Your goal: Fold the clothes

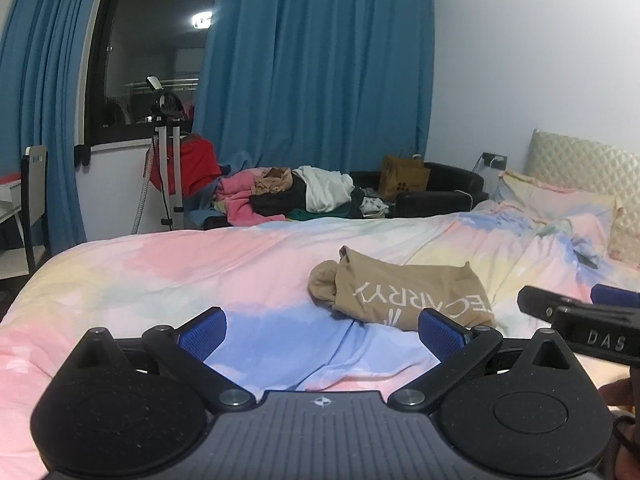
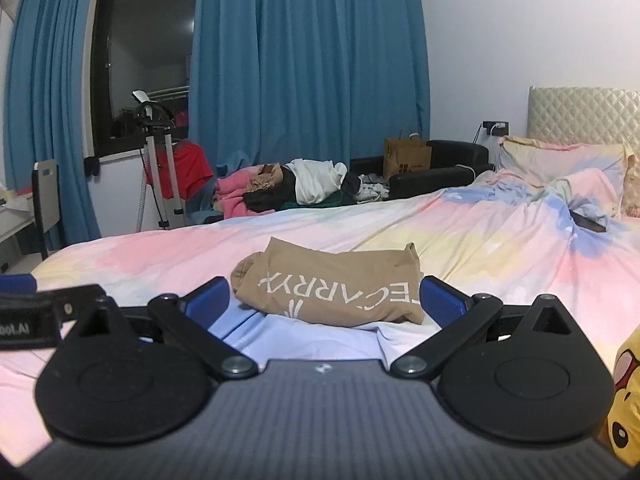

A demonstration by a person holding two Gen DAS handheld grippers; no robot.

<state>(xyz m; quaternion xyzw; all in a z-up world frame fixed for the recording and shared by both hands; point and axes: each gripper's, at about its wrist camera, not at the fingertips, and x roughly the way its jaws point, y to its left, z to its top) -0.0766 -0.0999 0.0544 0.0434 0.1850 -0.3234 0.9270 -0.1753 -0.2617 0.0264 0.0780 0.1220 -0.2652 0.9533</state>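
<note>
Right wrist view first: the right gripper sits low over the bed, fingers spread wide with nothing between them. Just beyond lies a tan shirt with white lettering, already folded into a compact packet on the pastel cover. The left gripper is beside it, likewise spread and empty, the shirt ahead and to its right. So that piece looks done to me. Farther off, past the bed's far edge, a heap of clothes waits, jumbled and unfolded; most of the job seems left.
</note>
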